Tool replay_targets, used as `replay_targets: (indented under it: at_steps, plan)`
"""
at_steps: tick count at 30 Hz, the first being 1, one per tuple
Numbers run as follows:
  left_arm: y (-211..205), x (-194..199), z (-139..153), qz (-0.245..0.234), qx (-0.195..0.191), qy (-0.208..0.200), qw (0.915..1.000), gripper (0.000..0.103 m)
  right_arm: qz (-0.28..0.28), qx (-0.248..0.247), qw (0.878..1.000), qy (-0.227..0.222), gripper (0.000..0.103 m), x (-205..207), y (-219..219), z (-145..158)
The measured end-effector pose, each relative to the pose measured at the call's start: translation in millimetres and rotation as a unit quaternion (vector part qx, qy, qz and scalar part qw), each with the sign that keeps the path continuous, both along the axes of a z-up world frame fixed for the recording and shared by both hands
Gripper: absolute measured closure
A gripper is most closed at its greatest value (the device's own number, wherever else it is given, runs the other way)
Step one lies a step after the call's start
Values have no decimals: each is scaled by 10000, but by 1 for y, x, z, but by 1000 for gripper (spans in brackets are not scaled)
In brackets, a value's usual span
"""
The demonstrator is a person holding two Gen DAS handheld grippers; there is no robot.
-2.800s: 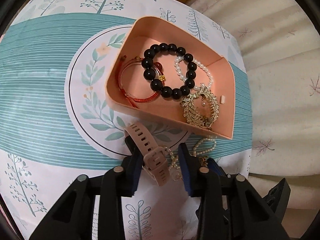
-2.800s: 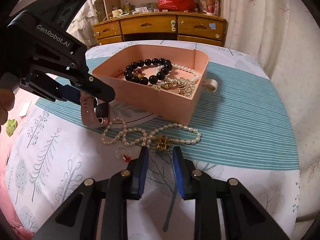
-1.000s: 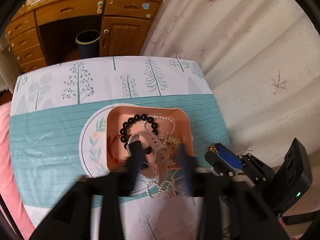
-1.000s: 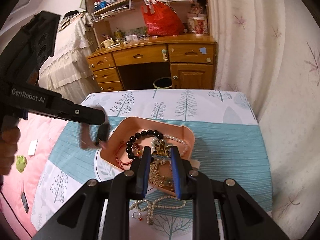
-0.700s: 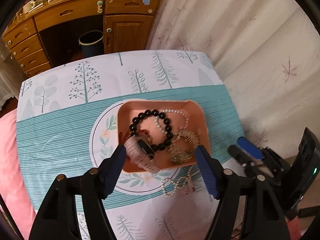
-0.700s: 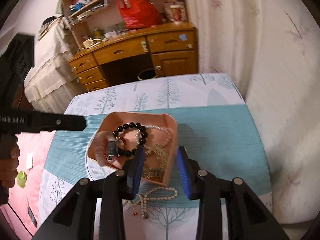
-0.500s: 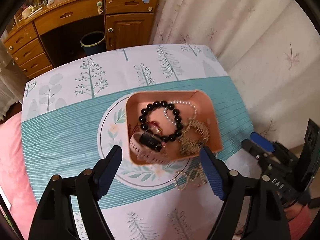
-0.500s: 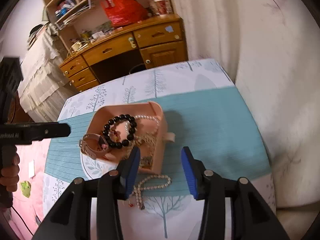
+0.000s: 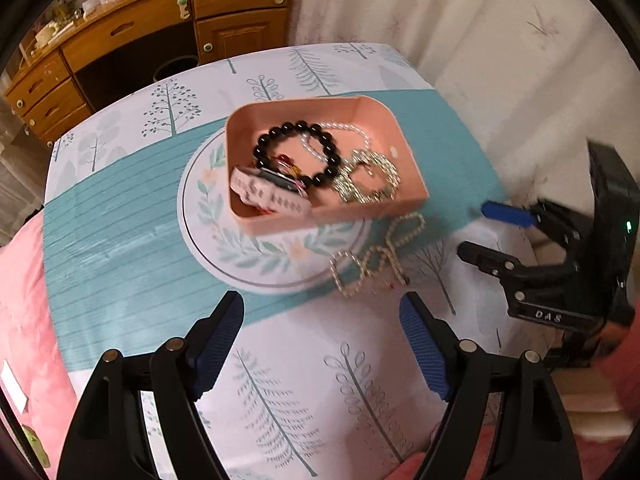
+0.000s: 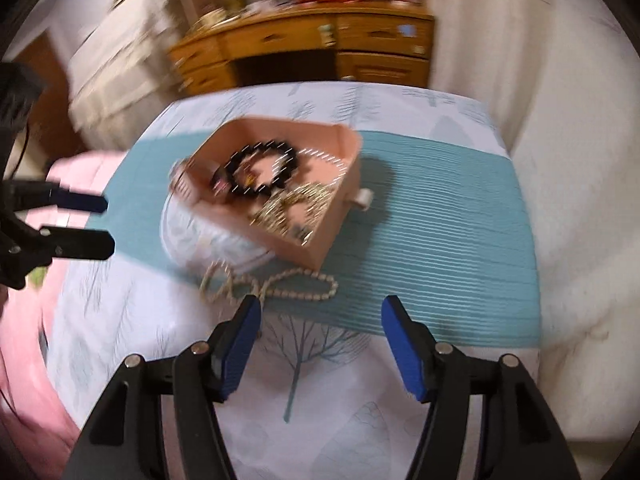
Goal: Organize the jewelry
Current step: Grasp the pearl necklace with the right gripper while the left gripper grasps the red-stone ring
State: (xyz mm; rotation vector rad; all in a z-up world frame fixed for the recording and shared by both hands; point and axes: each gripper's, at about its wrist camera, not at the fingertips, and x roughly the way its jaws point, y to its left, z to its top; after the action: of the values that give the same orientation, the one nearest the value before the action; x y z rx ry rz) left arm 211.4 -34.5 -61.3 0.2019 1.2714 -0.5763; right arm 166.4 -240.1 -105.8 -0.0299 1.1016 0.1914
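Note:
A pink tray (image 9: pixel 404 148) (image 10: pixel 328 236) sits mid-table. In it lie a black bead bracelet (image 9: pixel 298 158) (image 10: pixel 262 172), a pink watch (image 9: pixel 270 196), a white pearl strand (image 9: pixel 340 132) and a gold brooch (image 9: pixel 370 178) (image 10: pixel 288 212). A pearl necklace (image 9: pixel 376 256) (image 10: pixel 276 282) lies on the cloth in front of the tray. My left gripper (image 9: pixel 322 340) is open and empty, held above the near side of the table. My right gripper (image 10: pixel 318 344) is open and empty, just short of the necklace; it also shows in the left wrist view (image 9: pixel 486 232).
The table has a tree-print cloth with a teal stripe (image 9: pixel 120 240) and a round leaf motif (image 9: pixel 256 256) under the tray. A wooden desk (image 9: pixel 160 32) stands beyond it, a curtain (image 9: pixel 480 40) to the right, and pink bedding (image 9: pixel 20 320) to the left.
My left gripper carried the pink watch over the tray, opened and dropped it in, then pulled back. My right gripper rose, opened wide and swung down toward the necklace; its view is blurred.

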Motion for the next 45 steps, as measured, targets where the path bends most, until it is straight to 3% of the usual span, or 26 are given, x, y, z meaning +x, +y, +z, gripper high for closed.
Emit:
replay_targets:
  at_steps: [4, 10, 16, 20, 25, 31, 43, 45]
  plan:
    - [-6, -27, -6, -63, 74, -223, 9997, 24, 892, -309, 9955, -122, 36, -3, 12, -1]
    - [-24, -60, -30, -134, 99, -351, 9992, 25, 2157, -696, 9737, -224, 32, -8, 28, -15]
    - [-42, -67, -56, 195, -273, -200, 9992, 42, 2865, -719, 9552, -182, 32, -7, 33, -34]
    - [-49, -62, -71, 513, -444, -63, 9977, 55, 3087, -589, 9489, -274, 32, -6, 30, -43]
    - [-57, -52, -79, 726, -384, -145, 9965, 70, 3229, -527, 9443, -338, 32, 0, 28, -55]
    - [-62, -38, -85, 910, -315, -203, 9951, 71, 3379, -459, 9386, -525, 33, 4, 29, -58]
    - [-88, -26, -92, 603, 32, -449, 9972, 72, 3654, -154, 9289, -582, 34, 13, 29, -62]
    - [-90, -26, -93, 549, 105, -476, 9973, 84, 3628, -92, 9300, -579, 37, 14, 27, -62]
